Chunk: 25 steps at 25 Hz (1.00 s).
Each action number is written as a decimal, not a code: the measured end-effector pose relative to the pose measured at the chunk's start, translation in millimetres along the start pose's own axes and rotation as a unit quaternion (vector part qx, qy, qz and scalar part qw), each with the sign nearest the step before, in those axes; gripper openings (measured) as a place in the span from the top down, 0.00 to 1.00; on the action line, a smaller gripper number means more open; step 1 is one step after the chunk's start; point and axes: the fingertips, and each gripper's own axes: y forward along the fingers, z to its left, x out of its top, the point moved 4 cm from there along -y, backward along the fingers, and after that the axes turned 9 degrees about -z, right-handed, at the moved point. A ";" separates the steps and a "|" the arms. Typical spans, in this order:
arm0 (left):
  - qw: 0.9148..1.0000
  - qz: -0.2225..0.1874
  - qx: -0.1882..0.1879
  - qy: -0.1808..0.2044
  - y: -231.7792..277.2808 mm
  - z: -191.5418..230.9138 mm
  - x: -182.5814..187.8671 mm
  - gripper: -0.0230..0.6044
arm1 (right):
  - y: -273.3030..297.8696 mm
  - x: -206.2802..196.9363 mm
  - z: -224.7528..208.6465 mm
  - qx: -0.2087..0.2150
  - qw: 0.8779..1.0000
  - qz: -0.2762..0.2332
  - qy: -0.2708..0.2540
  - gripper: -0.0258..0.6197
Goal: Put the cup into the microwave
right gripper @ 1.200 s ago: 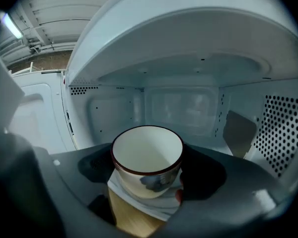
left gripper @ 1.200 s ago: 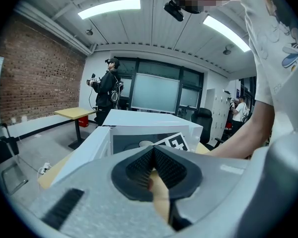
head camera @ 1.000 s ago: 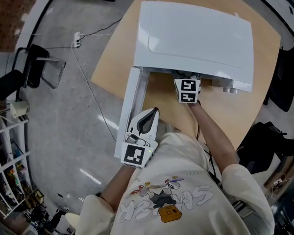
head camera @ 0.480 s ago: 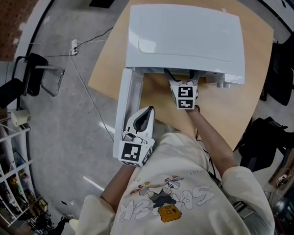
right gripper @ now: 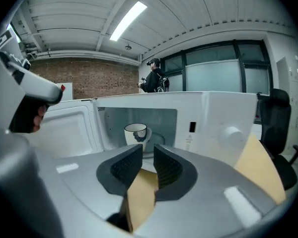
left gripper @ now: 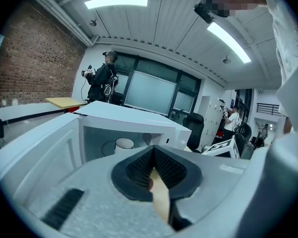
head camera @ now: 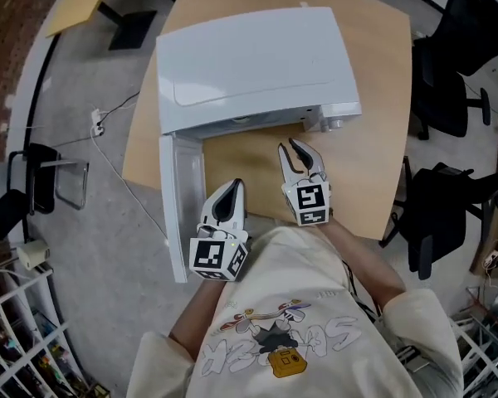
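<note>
A white cup with a dark pattern [right gripper: 135,131] stands upright inside the white microwave [head camera: 249,65], also visible as the cup [left gripper: 123,144] in the left gripper view. The microwave door [head camera: 176,197] hangs open to the left. My right gripper [head camera: 292,148] hovers over the wooden table [head camera: 365,164] just in front of the cavity. Its jaws [right gripper: 148,155] are closing, a narrow gap still shows, and nothing is between them. My left gripper [head camera: 232,187] sits beside the open door's inner face, shut and empty [left gripper: 151,152].
Black office chairs [head camera: 448,89] stand to the table's right and another chair [head camera: 33,181] to its left on the grey floor. A cable [head camera: 108,139] runs across the floor. A person [right gripper: 154,78] stands far behind the microwave.
My right gripper has pulled back out of the microwave toward the person, leaving the cup inside, and its jaws have narrowed. The left gripper shifted slightly along the door.
</note>
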 end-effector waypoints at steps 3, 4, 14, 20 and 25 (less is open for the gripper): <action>0.999 0.005 -0.043 -0.003 23.1 -21.3 -6.3 0.95 | -38.5 -5.4 -23.5 -0.028 1.000 0.013 0.004 0.95; 0.998 0.009 -0.058 -0.004 30.9 -29.3 -9.0 0.95 | -50.0 -7.1 -29.0 -0.033 0.999 0.017 0.012 0.95; 0.987 0.035 -0.158 0.023 71.9 -98.8 -29.4 0.95 | -138.4 3.0 -75.1 -0.126 0.989 -0.005 0.074 0.95; 0.985 0.049 -0.162 0.025 75.2 -112.0 -39.3 0.95 | -159.0 0.9 -84.6 -0.142 0.987 -0.005 0.075 0.95; 0.984 0.052 -0.167 0.030 75.9 -118.7 -41.1 0.95 | -165.9 0.9 -91.4 -0.149 0.986 -0.007 0.080 0.95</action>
